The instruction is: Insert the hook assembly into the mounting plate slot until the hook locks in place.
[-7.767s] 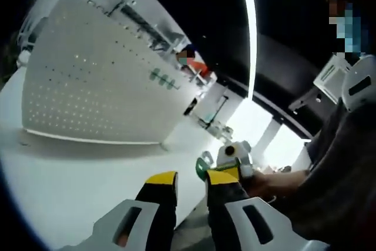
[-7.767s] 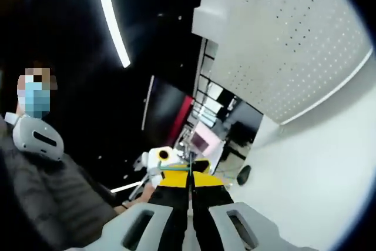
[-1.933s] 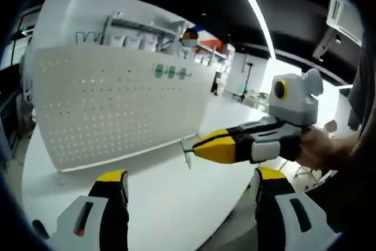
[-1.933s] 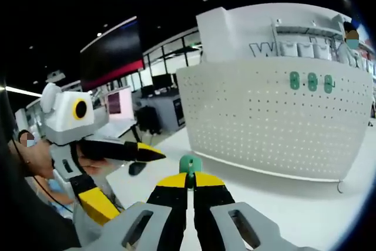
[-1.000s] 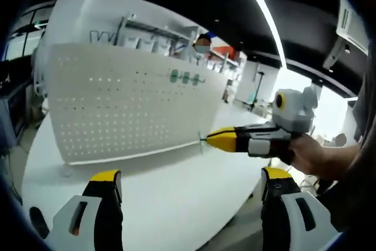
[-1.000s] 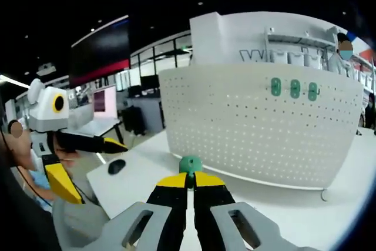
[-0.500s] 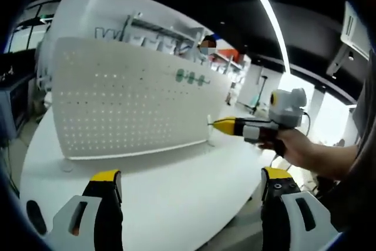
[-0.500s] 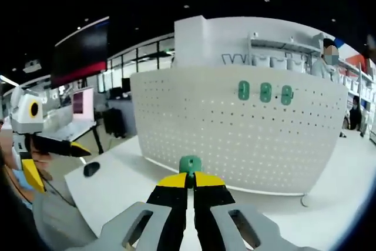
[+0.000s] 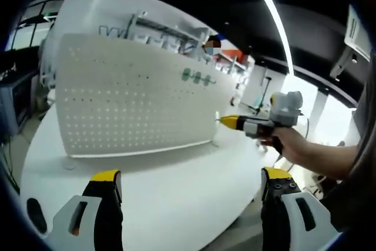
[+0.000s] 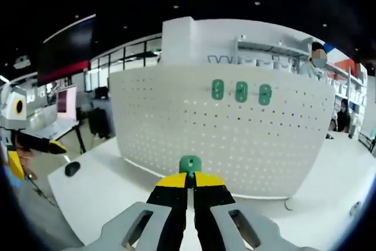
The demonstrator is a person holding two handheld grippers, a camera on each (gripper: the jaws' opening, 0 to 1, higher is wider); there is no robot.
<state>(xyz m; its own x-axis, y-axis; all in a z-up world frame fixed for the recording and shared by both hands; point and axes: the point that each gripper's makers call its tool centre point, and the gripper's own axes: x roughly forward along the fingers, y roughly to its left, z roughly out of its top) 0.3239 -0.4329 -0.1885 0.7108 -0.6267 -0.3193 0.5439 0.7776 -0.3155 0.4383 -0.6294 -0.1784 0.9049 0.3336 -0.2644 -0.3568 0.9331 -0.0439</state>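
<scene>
Now your left gripper (image 9: 191, 189) hangs with its jaws spread wide over the white table (image 9: 170, 186), nothing between them. Ahead stands the white perforated mounting plate (image 10: 223, 139), upright on the table with three green hooks (image 10: 241, 91) already in a row near its top. Your right gripper (image 10: 189, 181) is pinched tight on the green hook assembly (image 10: 190, 164), held in front of the plate and apart from it.

Green hook assembly (image 10: 190, 163) lower centre, upright before white perforated mounting plate (image 10: 176, 127); three green hooks (image 10: 241, 91) upper middle.
</scene>
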